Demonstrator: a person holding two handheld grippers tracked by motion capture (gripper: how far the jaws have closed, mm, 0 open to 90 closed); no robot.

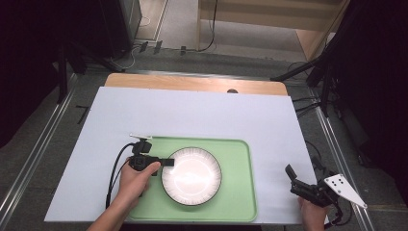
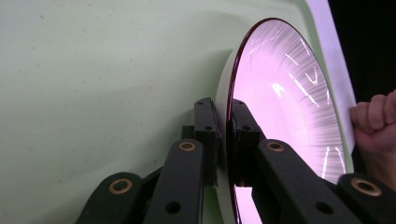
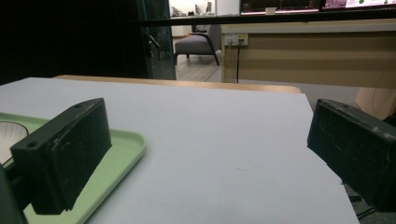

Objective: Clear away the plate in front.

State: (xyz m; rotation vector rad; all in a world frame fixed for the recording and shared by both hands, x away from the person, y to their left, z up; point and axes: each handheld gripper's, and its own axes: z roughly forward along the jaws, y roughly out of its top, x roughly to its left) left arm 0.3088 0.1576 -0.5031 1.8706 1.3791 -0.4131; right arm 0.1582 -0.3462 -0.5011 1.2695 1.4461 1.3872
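From the high view, the left gripper (image 1: 166,162) reaches in from the left edge of the round white ceramic plate with a dark rim and fine radial lines (image 1: 191,176), its jaws meeting that rim. The plate lies flat in the pale green plastic tray (image 1: 238,192), which sits on the white table surface (image 1: 192,115). The right gripper (image 1: 294,179) hovers well apart, off the tray's right side near the table's front corner, with nothing between its jaws.

In the left gripper view, the two black jaws are clamped on the plate (image 2: 285,102): one jaw lies under the rim against the tray (image 2: 93,84), the other presses on the glossy upper face. A hand (image 2: 376,121) shows beyond the plate's far edge.

In the right gripper view, the jaws stand wide apart, with bare table (image 3: 224,140) between them and the tray's corner (image 3: 123,144) just past the left jaw.

Judging from this, the grasp is made; lifting or moving the plate is not yet done, since it sits on the tray.
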